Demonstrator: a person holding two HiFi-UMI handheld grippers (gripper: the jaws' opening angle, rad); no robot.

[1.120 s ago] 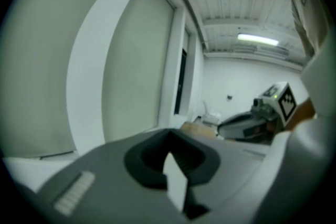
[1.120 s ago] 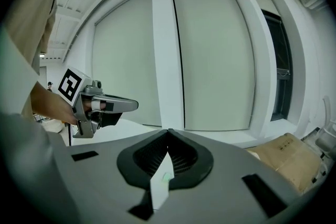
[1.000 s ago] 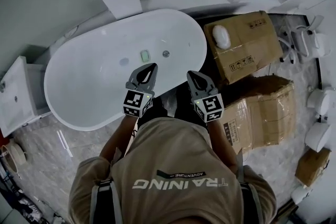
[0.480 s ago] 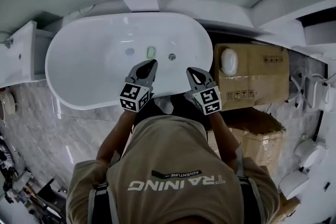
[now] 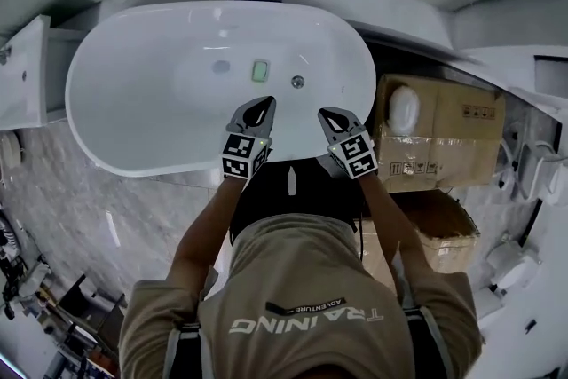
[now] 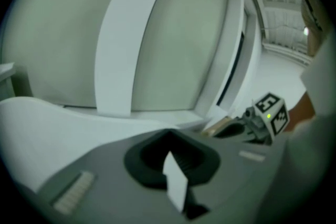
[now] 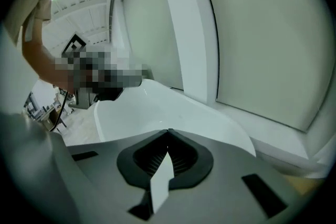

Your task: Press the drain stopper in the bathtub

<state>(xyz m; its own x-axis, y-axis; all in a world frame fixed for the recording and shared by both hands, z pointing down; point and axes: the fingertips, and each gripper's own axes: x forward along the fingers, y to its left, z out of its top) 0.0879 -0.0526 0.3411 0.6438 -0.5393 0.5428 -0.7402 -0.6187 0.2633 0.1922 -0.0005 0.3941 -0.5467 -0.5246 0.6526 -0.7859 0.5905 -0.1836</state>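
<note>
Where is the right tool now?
Head view: the right tool is over the bathtub's near edge, right of the left tool, a cardboard box to its right.

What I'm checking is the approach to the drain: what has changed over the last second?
The person has turned square to the bathtub, which now lies level across the head view. The right gripper has come slightly nearer the drain stopper; the left gripper sits much as before over the near side. Nothing taken or released. Unchanged: both grippers shut and empty, stopper untouched, green object beside it.
</note>
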